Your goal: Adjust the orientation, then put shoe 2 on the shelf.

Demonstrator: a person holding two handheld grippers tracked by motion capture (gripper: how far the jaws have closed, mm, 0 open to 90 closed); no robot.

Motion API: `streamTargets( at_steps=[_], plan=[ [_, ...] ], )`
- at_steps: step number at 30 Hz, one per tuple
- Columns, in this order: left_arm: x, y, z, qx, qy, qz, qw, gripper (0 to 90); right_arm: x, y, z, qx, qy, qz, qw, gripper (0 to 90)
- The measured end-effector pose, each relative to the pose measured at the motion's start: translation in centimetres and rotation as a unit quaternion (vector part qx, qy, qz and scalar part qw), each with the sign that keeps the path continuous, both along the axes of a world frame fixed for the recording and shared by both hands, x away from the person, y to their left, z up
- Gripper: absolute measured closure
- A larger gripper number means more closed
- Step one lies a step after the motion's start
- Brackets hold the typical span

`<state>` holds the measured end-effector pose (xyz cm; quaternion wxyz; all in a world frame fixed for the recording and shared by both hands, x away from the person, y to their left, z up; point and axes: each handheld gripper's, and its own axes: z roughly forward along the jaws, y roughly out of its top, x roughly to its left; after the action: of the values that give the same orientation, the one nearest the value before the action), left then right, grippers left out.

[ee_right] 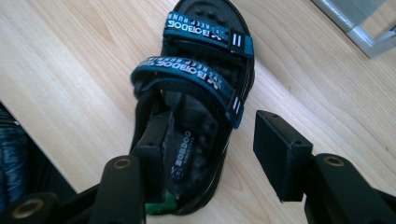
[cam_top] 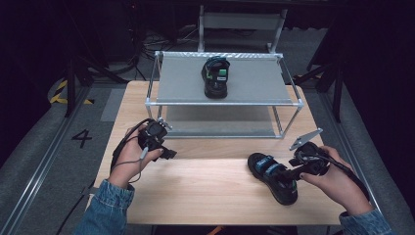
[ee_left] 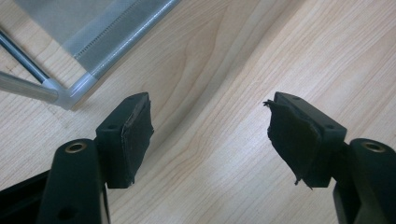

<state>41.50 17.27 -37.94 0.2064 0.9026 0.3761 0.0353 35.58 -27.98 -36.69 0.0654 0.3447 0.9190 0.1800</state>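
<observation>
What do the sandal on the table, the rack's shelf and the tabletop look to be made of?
Sandal: probably rubber or foam sole, matte black, with woven teal straps bearing printed lettering.
Rack shelf: grey fabric-like sheet, stitched hem, stretched on shiny metal tubes.
Tabletop: light wood or wood-look laminate, visible grain, smooth.

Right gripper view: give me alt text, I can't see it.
A black sandal with teal lettered straps lies on the light wooden table, the open right gripper straddling its side wall: one jaw inside, one outside, not pressing. A metal rack corner shows top right.
</observation>
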Motion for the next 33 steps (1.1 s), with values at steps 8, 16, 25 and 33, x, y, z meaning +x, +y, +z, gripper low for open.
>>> streamTargets(
  at_steps=[8,16,25,33],
  plan=[
    [0.1,0.0,-0.2,0.003,0.006,-0.001,1.0,30.3,1.6,0.5,-1.9,-0.012,0.007,0.021,0.9997,49.3],
    [0.0,0.4,-0.3,-0.001,0.003,0.005,1.0,30.3,2.3,0.9,-2.9,0.003,0.018,0.036,0.9992,57.2],
    [-0.2,1.1,-0.3,-0.007,0.002,0.017,0.9998,30.1,2.2,1.0,-2.4,0.005,0.026,0.014,0.9996,69.1],
    [-0.7,2.3,-0.4,-0.012,0.002,0.031,0.9994,30.1,2.3,1.2,-1.3,0.015,0.034,-0.017,0.9992,71.8]
  ],
)
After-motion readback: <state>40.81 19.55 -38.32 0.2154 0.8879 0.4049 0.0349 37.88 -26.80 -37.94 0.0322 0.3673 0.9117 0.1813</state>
